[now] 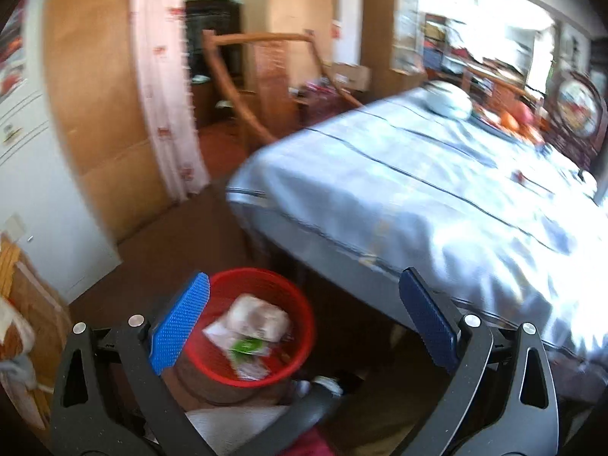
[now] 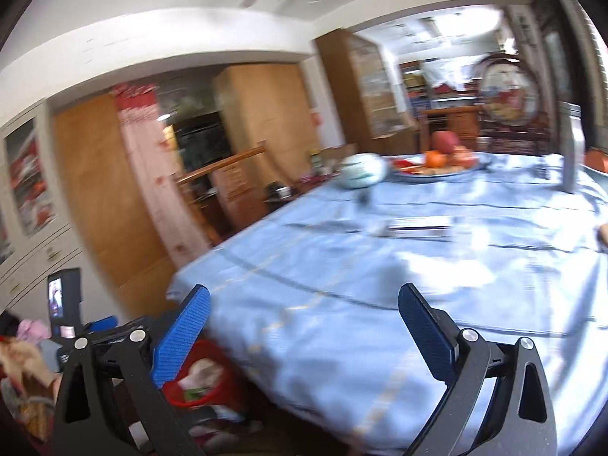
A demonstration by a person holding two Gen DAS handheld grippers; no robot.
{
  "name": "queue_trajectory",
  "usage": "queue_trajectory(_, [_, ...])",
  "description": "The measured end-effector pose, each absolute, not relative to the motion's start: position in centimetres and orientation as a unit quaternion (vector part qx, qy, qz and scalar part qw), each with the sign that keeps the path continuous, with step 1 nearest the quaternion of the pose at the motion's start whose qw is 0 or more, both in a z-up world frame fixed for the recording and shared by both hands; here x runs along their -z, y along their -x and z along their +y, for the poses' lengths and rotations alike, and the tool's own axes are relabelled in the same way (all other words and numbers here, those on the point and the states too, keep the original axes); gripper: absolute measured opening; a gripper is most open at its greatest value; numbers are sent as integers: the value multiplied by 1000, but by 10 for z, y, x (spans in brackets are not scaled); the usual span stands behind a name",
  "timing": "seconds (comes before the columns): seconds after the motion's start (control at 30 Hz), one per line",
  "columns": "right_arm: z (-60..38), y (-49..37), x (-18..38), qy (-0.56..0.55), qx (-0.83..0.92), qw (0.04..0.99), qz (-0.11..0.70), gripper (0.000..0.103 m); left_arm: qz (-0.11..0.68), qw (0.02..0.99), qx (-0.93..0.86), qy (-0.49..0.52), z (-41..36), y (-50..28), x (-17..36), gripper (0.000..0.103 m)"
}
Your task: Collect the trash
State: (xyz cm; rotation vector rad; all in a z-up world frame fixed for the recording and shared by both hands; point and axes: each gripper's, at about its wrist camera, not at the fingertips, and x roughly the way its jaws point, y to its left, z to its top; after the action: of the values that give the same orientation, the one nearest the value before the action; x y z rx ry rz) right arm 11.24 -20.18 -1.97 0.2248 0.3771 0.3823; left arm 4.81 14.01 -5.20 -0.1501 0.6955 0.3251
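Red plastic marks the bin (image 1: 252, 326) on the dark floor, just beside the corner of the table (image 1: 418, 190) with its pale blue cloth. From the left wrist view, the left gripper (image 1: 304, 326) hangs above the bin, tilted downward, its blue pads (image 1: 178, 326) spread wide with nothing between them. Crumpled wrappers (image 1: 254, 326), white with a green scrap, lie inside the bin. From the right wrist view, the right gripper (image 2: 304, 330) is held higher and more level, over the near edge of the table (image 2: 380, 266), its jaws likewise spread and empty. On the cloth, well beyond the gripper, lies a flat blurred packet (image 2: 418, 228); farther back stand a round white pot (image 2: 363, 171) and a fruit plate (image 2: 440, 167). The bin (image 2: 193, 383) shows low at the left, beside the table corner, wrappers inside.
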Motion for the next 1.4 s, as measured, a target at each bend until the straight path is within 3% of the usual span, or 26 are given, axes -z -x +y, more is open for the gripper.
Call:
queue_trajectory(0.37, [-300, -162, 34, -124, -51, 968, 214, 97, 386, 920, 38, -60, -8, -152, 46, 96])
queue_trajectory(0.73, [-350, -232, 54, -139, 11, 957, 255, 97, 420, 882, 184, -108, -139, -232, 49, 96])
queue_trajectory(0.9, [-358, -248, 71, -156, 5, 945, 288, 98, 441, 865, 202, -131, -175, -257, 61, 96])
queue_trajectory(1.17, [-390, -254, 96, -280, -34, 910, 305, 98, 469, 851, 203, -122, -186, -295, 74, 96])
queue_trajectory(1.2, [-391, -253, 97, -286, -32, 909, 302, 98, 467, 852, 201, -123, -183, -297, 74, 91])
queue_trajectory(1.23, [-391, -252, 97, -289, -33, 908, 301, 98, 463, 854, 201, -125, -178, -298, 74, 76])
queue_trajectory(1.33, [-390, -254, 97, -287, -38, 908, 304, 98, 464, 854, 209, -103, -153, -301, 68, 42])
queue_trajectory(1.4, [-389, -256, 97, -284, -43, 907, 307, 98, 459, 862, 198, -87, -132, -302, 61, 40])
